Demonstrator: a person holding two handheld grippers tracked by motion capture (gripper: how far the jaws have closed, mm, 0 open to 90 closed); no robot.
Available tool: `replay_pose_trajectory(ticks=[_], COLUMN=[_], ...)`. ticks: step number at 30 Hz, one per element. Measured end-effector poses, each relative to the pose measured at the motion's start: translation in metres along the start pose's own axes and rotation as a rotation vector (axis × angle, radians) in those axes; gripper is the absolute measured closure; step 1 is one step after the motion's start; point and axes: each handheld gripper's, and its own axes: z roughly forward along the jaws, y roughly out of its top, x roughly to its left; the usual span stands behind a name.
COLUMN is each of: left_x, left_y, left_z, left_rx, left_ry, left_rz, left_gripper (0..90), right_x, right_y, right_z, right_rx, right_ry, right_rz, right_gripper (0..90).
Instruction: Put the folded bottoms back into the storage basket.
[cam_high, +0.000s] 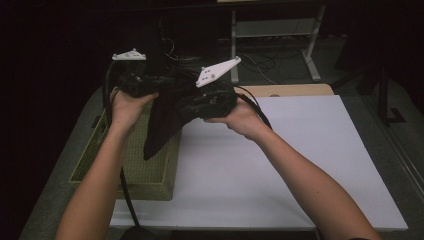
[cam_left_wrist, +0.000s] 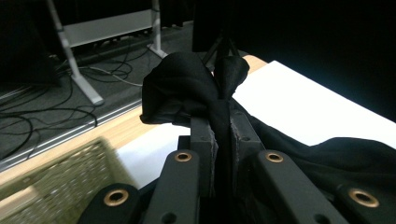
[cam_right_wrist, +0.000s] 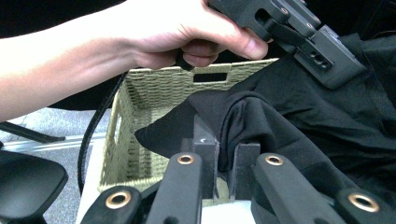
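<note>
Above the basket (cam_high: 150, 175) I hold the cloth (cam_high: 162, 120) pinched in both jaws; uneven pull could slip it free, dropping it onto the counter (cam_high: 280, 165).

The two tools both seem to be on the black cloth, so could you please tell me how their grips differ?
The left tool has its jaws shut tight on a thin gathered strip of the black cloth, which bunches beyond the tips. The right tool bites a thicker fold that drapes over one jaw. In the high view the left tool is above the woven basket, the right tool nearer the white board. Both are shut on the same cloth.
</note>
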Motion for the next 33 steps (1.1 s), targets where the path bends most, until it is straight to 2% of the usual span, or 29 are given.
replay_pose_trajectory(ticks=[3, 4, 5, 6, 7, 8, 11, 14, 15, 16, 19, 20, 21, 22, 23, 24, 27, 30, 33], left_x=[0.006, 0.012, 0.012, 0.018, 0.018, 0.023, 0.028, 0.039, 0.039, 0.045, 0.051, 0.056, 0.056, 0.061, 0.061, 0.066, 0.071, 0.081, 0.085], left_y=[-0.004, -0.008, -0.008, -0.012, -0.012, -0.016, -0.020, -0.027, -0.027, -0.030, -0.034, -0.039, -0.039, -0.045, -0.045, -0.051, -0.057, -0.070, -0.077], left_z=[-0.005, -0.010, -0.010, -0.014, -0.014, -0.018, -0.023, -0.031, -0.031, -0.034, -0.038, -0.040, -0.040, -0.041, -0.041, -0.041, -0.041, -0.039, -0.037], left_rx=[-0.001, 0.002, 0.002, 0.005, 0.005, 0.012, 0.017, 0.025, 0.025, 0.030, 0.031, 0.031, 0.031, 0.038, 0.038, 0.050, 0.062, 0.072, 0.079], left_ry=[0.013, 0.023, 0.023, 0.031, 0.031, 0.044, 0.056, 0.084, 0.084, 0.103, 0.118, 0.128, 0.128, 0.139, 0.139, 0.151, 0.164, 0.178, 0.182], left_rz=[-0.008, -0.010, -0.010, -0.013, -0.013, -0.016, -0.017, -0.017, -0.017, -0.019, -0.025, -0.035, -0.035, -0.040, -0.040, -0.047, -0.055, -0.079, -0.089], left_gripper=[82.2, 82.2, 82.2, 82.2, 82.2, 82.2, 82.2, 82.2, 82.2, 82.2, 82.1, 82.1, 82.2, 82.1, 82.1, 82.1, 82.1, 82.1, 82.1], right_x=[0.001, 0.002, 0.002, 0.003, 0.003, 0.004, 0.004, 0.005, 0.005, 0.005, 0.005, 0.006, 0.006, 0.007, 0.007, 0.008, 0.009, 0.011, 0.012], right_y=[0.005, 0.010, 0.011, 0.013, 0.013, 0.016, 0.018, 0.021, 0.021, 0.021, 0.022, 0.022, 0.022, 0.021, 0.021, 0.019, 0.015, 0.011, 0.008], right_z=[0.008, 0.017, 0.020, 0.025, 0.025, 0.034, 0.042, 0.059, 0.059, 0.069, 0.076, 0.086, 0.086, 0.094, 0.094, 0.102, 0.114, 0.125, 0.131], right_rx=[0.003, 0.008, 0.009, 0.014, 0.014, 0.020, 0.020, 0.026, 0.026, 0.029, 0.032, 0.039, 0.039, 0.053, 0.053, 0.068, 0.087, 0.104, 0.115], right_ry=[0.007, 0.014, 0.016, 0.020, 0.020, 0.028, 0.036, 0.050, 0.050, 0.057, 0.063, 0.070, 0.070, 0.075, 0.075, 0.078, 0.087, 0.095, 0.100], right_rz=[-0.006, -0.008, -0.010, -0.011, -0.011, -0.011, -0.013, -0.014, -0.014, -0.011, -0.007, -0.003, -0.003, -0.005, -0.005, -0.005, -0.004, 0.000, 0.003], right_gripper=[83.0, 82.9, 82.9, 82.9, 82.9, 82.9, 82.9, 82.9, 82.9, 82.9, 82.9, 82.9, 82.9, 82.9, 82.9, 82.8, 82.8, 82.8, 82.8])
